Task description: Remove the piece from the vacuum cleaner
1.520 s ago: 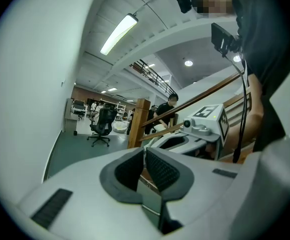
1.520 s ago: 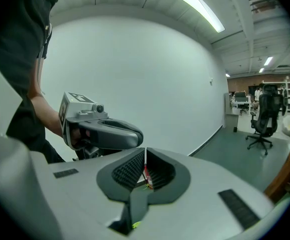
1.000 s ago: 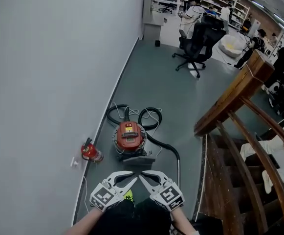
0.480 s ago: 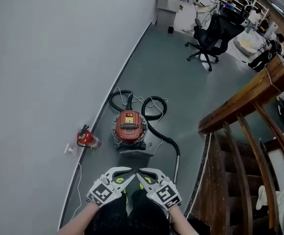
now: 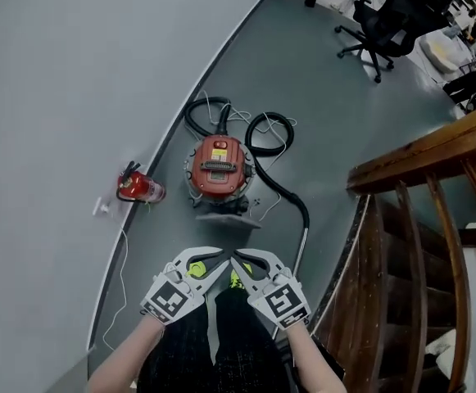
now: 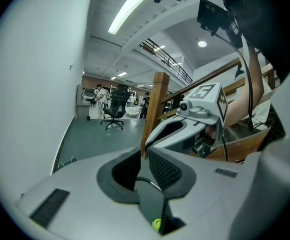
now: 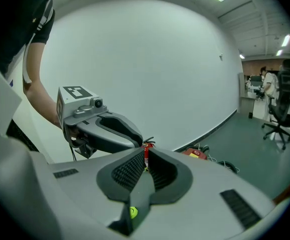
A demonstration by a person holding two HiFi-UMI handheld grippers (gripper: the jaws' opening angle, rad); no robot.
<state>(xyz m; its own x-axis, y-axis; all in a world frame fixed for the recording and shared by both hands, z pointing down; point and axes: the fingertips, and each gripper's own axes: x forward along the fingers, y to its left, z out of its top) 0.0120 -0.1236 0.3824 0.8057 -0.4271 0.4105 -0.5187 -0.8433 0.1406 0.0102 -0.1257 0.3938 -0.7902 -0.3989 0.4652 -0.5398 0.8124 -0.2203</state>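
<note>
change: head view has tipped further down than in the earlier frame. The vacuum cleaner (image 5: pixel 219 166) now sits higher in it, the far desks are gone, and the office chair (image 5: pixel 378 11) is up in the far right corner. Both hand-held grippers keep side by side at the near edge.
left hand-held gripper (image 5: pixel 219 261): jaws a narrow slit apart, nothing between them. Tips turned inward, almost meeting the other one's tips.
right hand-held gripper (image 5: pixel 239 262): jaws together, empty.
vacuum cleaner: red drum on the grey floor (image 5: pixel 328 97) near the white wall (image 5: pixel 74 72), on the far side of both hand-held grippers and well apart from them.
hose (image 5: pixel 283 191): black, loops on the drum's far side, then runs right and near to a metal tube (image 5: pixel 301 248).
grey flat part (image 5: pixel 225 217): at the drum's near side, cannot tell if attached.
fire extinguisher (image 5: pixel 138 187): left of the drum, by the wall.
railing (image 5: pixel 418 150): wooden stairs, right.
head view only: hose run, tube, grey part, gap from jaws to drum.
left gripper view only: stair post (image 6: pixel 155 101) past the jaw tips, marker cube (image 6: pixel 208 95) of the right one, people (image 6: pixel 101 93) by the far desks.
right gripper view only: extinguisher lined up just past the jaw tips, drum's red top to its right, bare forearm (image 7: pixel 37 91) behind the left one.
</note>
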